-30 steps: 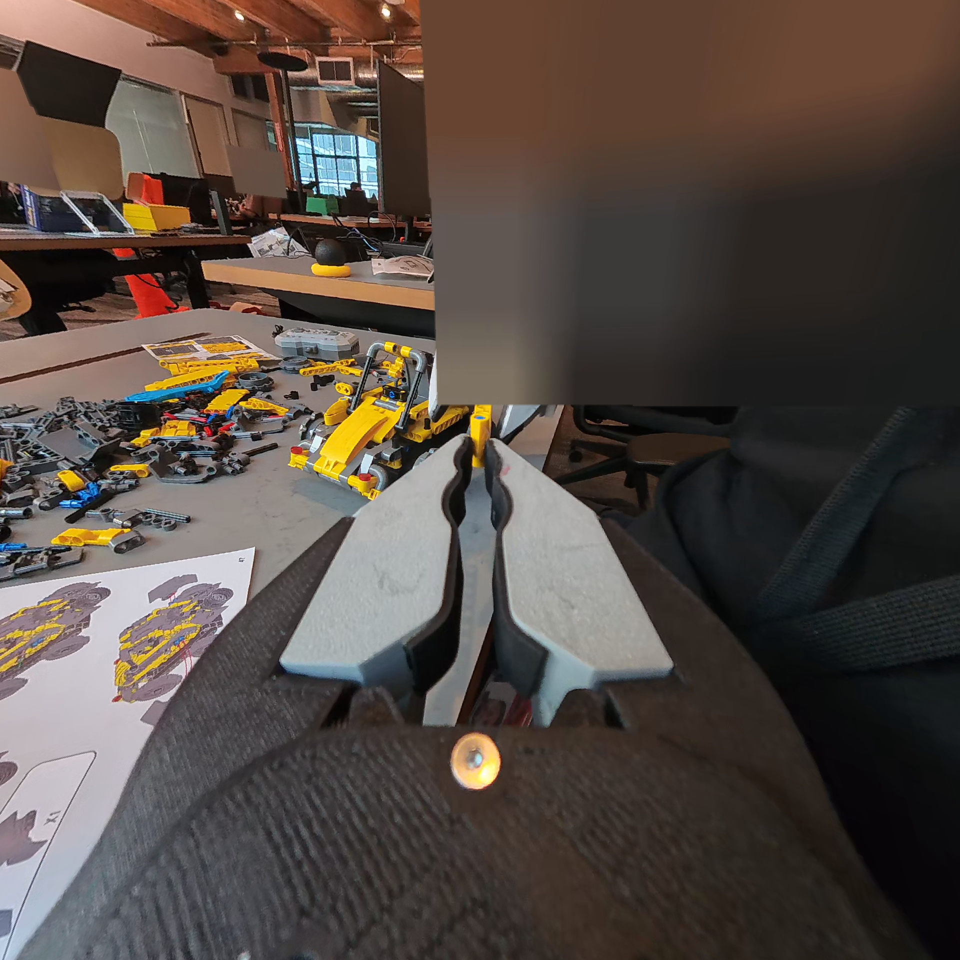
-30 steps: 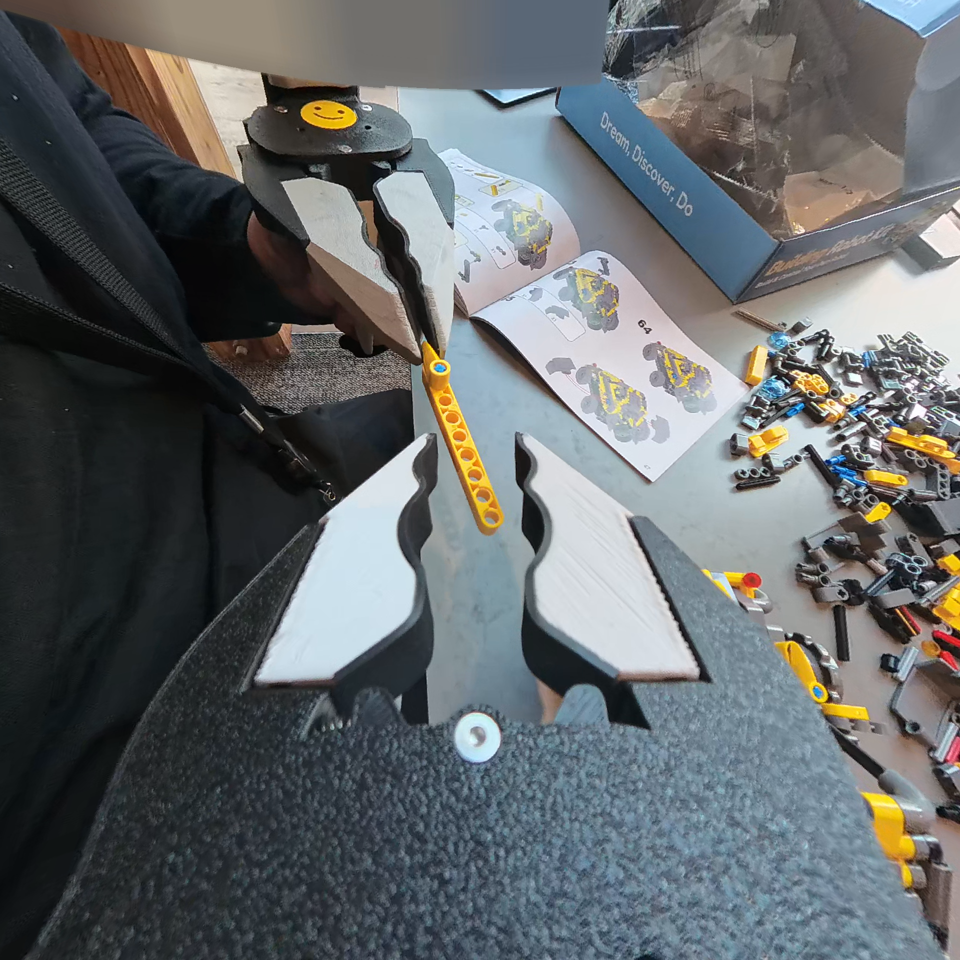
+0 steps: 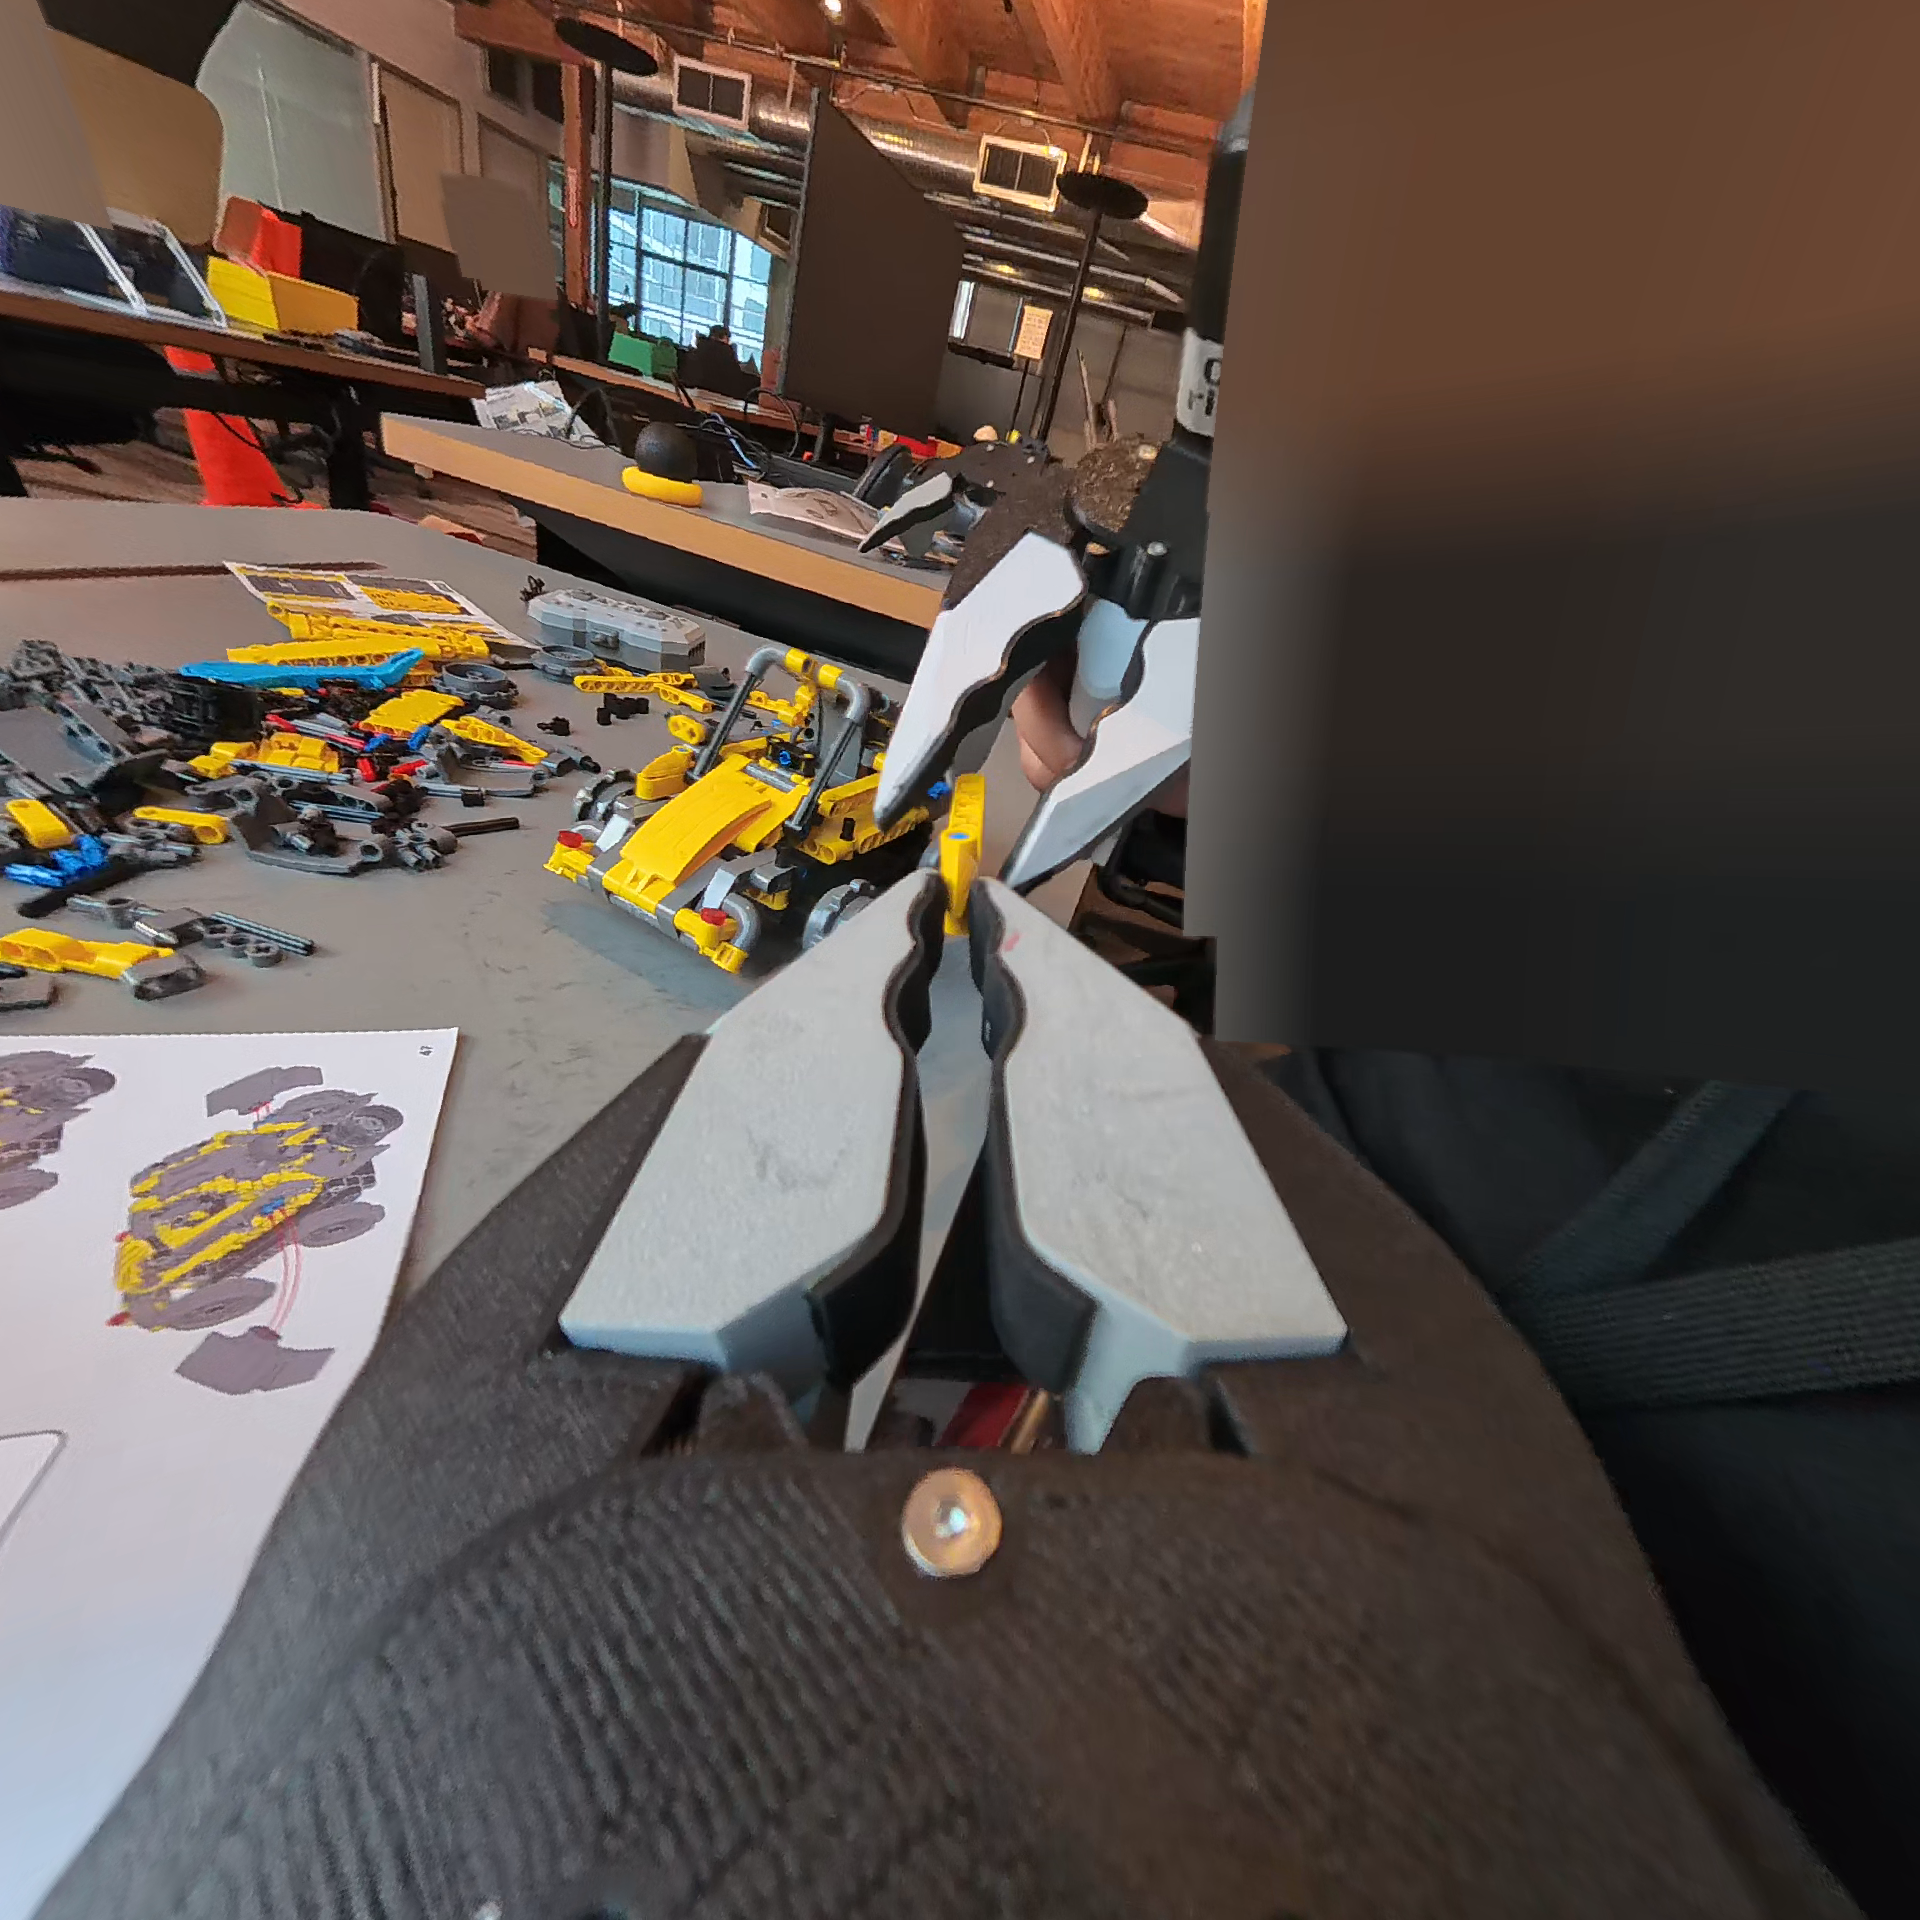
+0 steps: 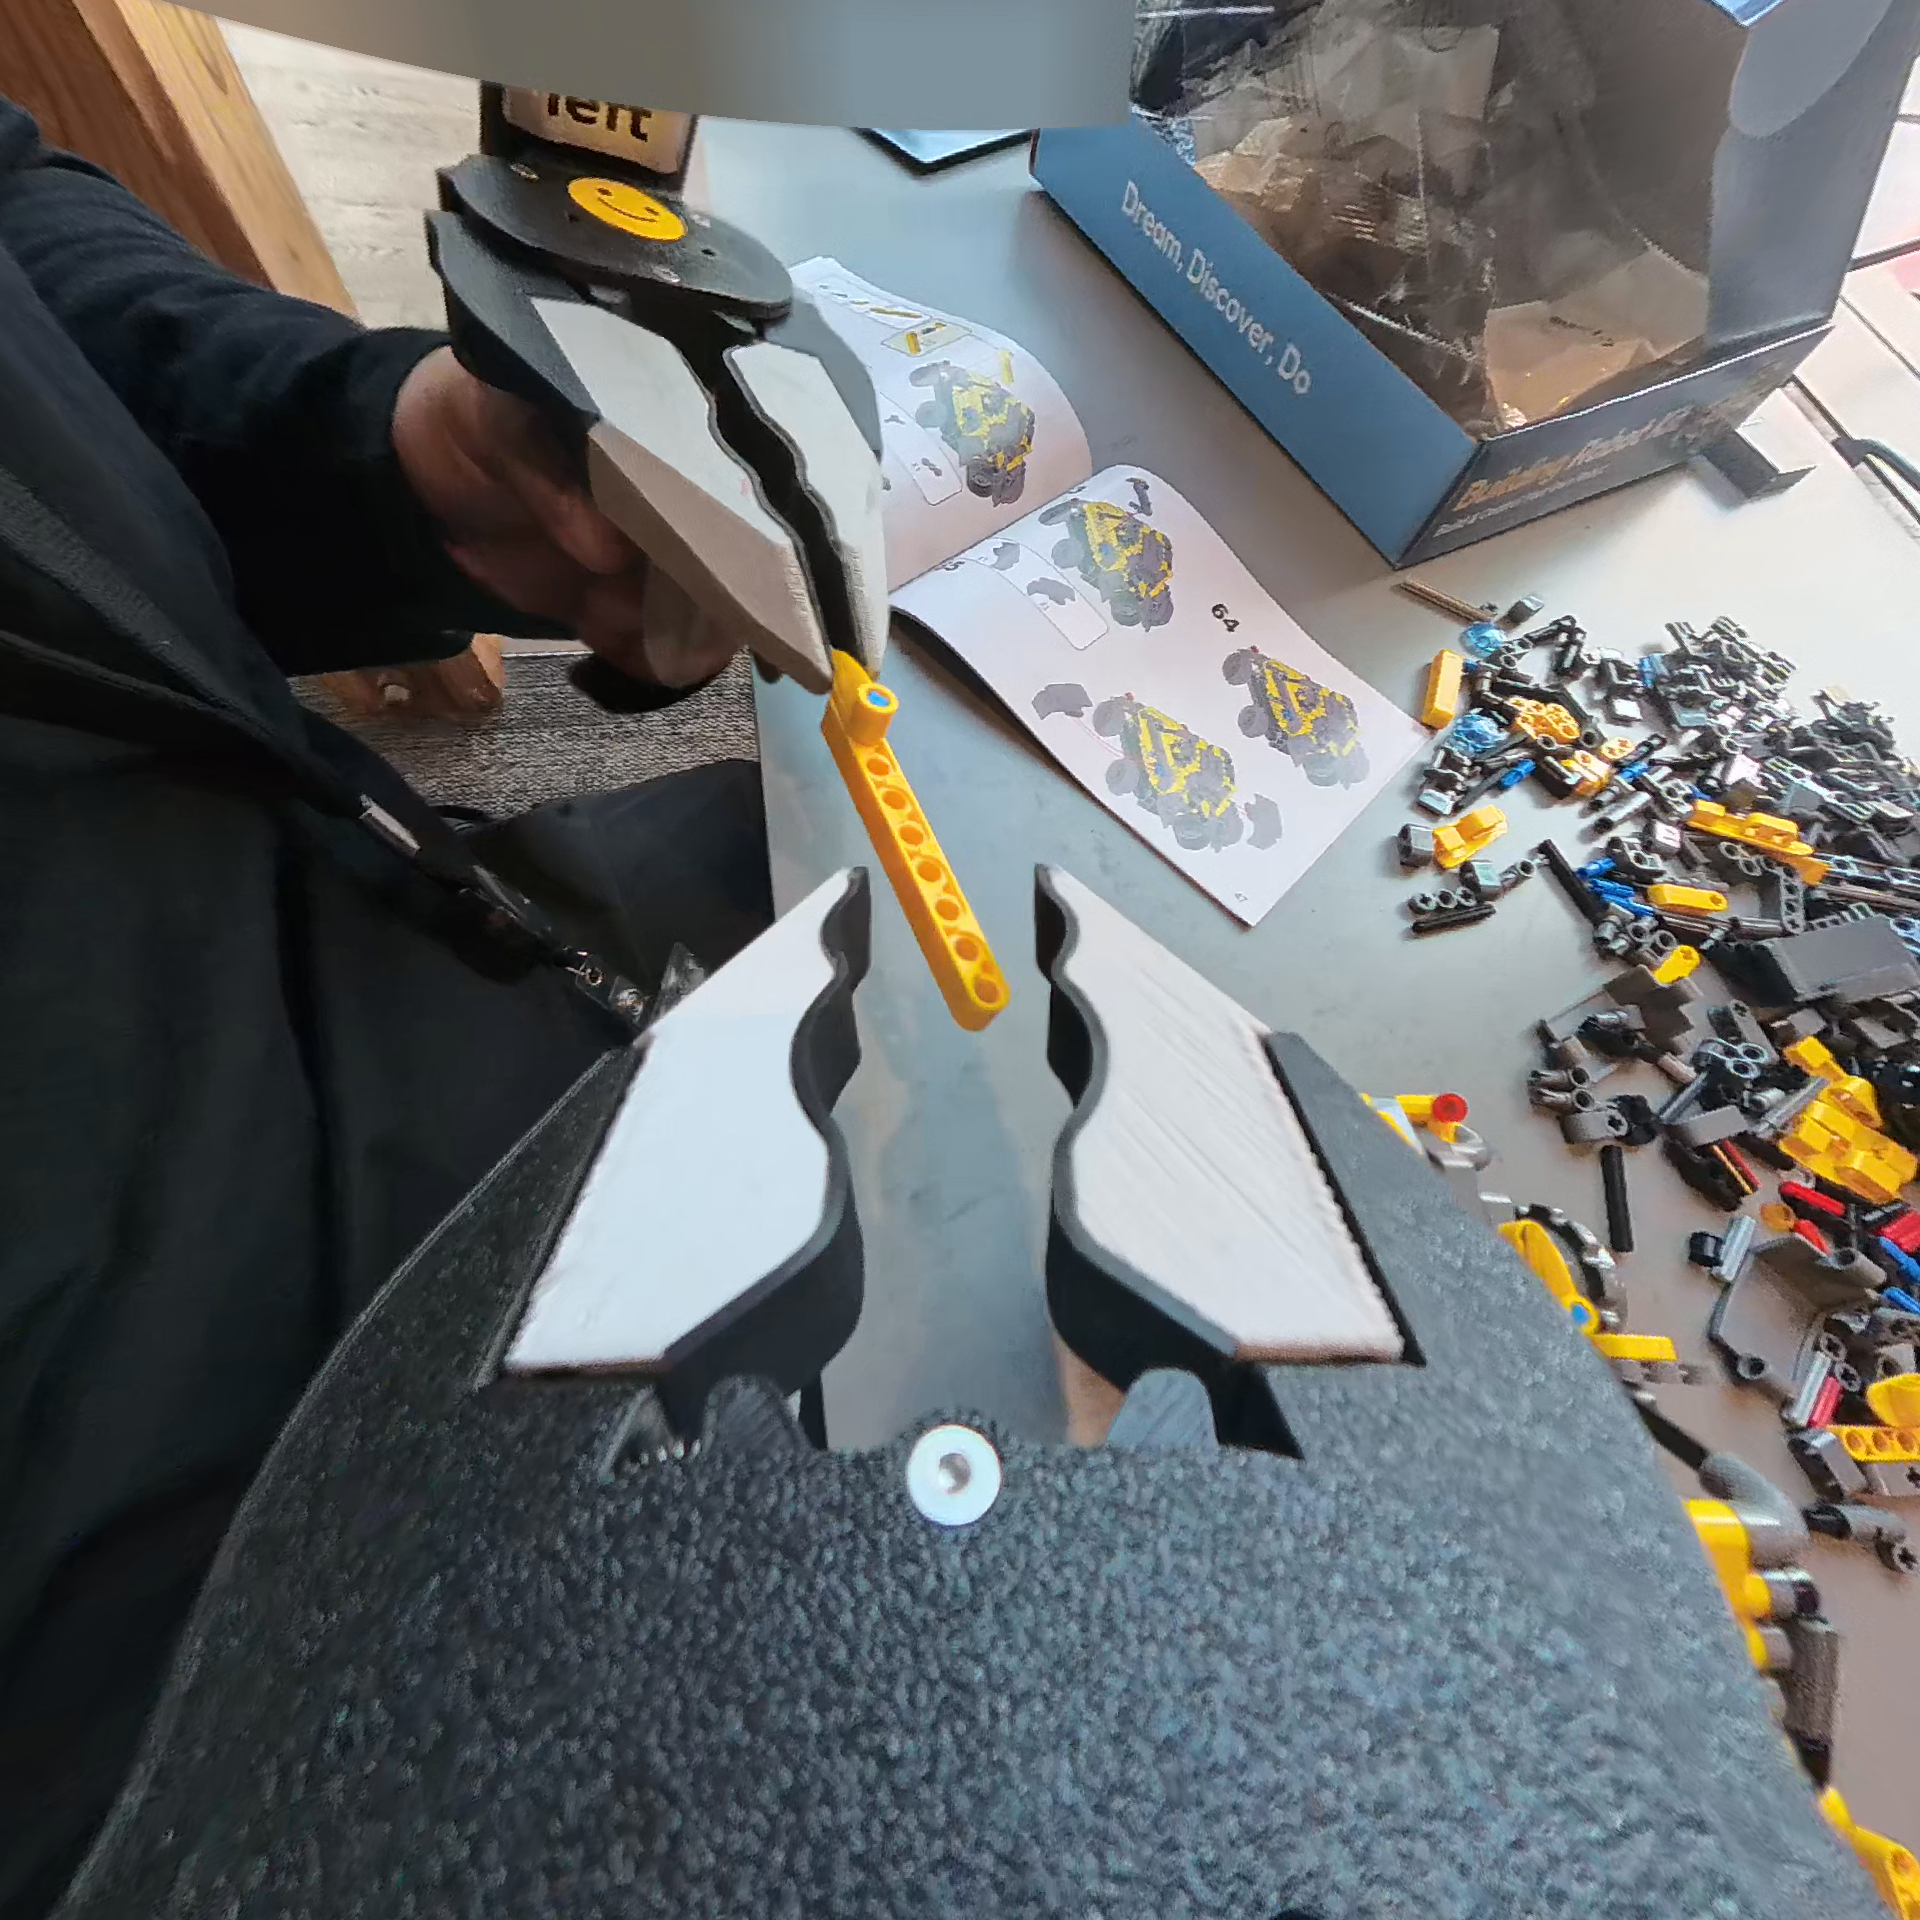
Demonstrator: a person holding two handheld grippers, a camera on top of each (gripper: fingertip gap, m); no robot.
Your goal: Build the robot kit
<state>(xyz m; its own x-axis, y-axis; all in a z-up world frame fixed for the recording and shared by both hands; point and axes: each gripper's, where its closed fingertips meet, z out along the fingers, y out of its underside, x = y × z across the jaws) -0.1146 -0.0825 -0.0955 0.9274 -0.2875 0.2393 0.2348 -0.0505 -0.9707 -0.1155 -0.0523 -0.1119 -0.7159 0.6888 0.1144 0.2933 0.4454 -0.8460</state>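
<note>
A grey desk (image 4: 1351, 987) fills the right half of the right wrist view, with a person's dark clothing along the left edge. A blue cardboard box (image 4: 1299, 343) sits at the upper right of the frame, an open instruction booklet (image 4: 1122, 665) just left of centre, and a heap of loose grey, black and yellow parts (image 4: 1714, 935) at right. In the left wrist view a half-built yellow vehicle (image 3: 727, 831) stands at centre on the desk.

The left gripper (image 4: 831, 644) reaches in from the upper left of the right wrist view, its jaws pinched on the blue-pinned end of a yellow perforated beam (image 4: 920, 852). The beam hangs off the desk's near edge, slanting down. Its free end lies between the tips of the right gripper (image 4: 951, 894), whose jaws stand wide apart, not touching it.
</note>
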